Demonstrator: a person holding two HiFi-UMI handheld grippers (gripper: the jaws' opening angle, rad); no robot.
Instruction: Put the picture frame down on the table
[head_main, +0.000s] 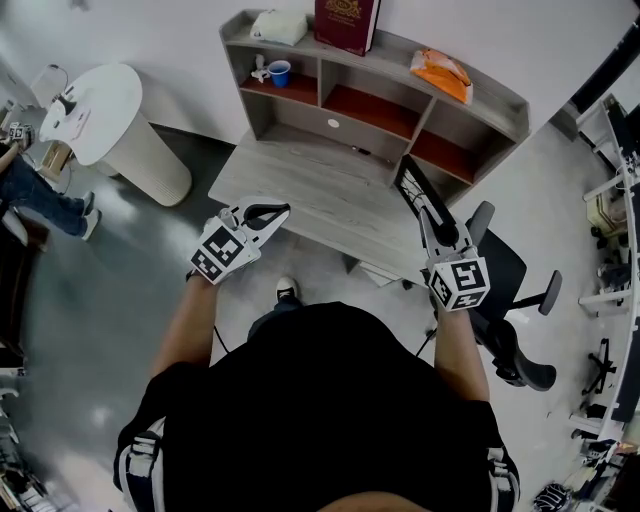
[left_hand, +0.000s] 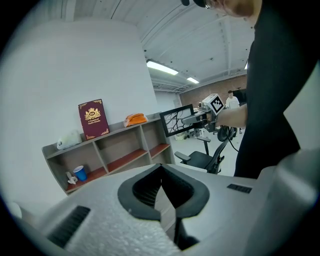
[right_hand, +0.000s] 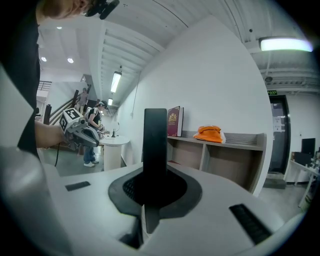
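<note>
The picture frame (head_main: 412, 186) is thin and black, and it hangs in the air over the right front corner of the grey desk (head_main: 310, 195). My right gripper (head_main: 427, 217) is shut on its lower edge. In the right gripper view the frame (right_hand: 155, 140) shows edge-on as a dark upright bar clamped between the jaws. The left gripper view shows the frame (left_hand: 176, 120) face-on, held out by the right gripper (left_hand: 199, 118). My left gripper (head_main: 279, 211) hovers at the desk's left front edge, shut with nothing in it (left_hand: 161, 172).
A shelf unit (head_main: 420, 115) stands at the back of the desk, holding a maroon book (head_main: 345, 22), an orange bundle (head_main: 440, 70), a blue cup (head_main: 279, 72) and a white cloth (head_main: 278, 27). A black office chair (head_main: 512, 290) is under my right hand. A round white table (head_main: 110, 120) stands left.
</note>
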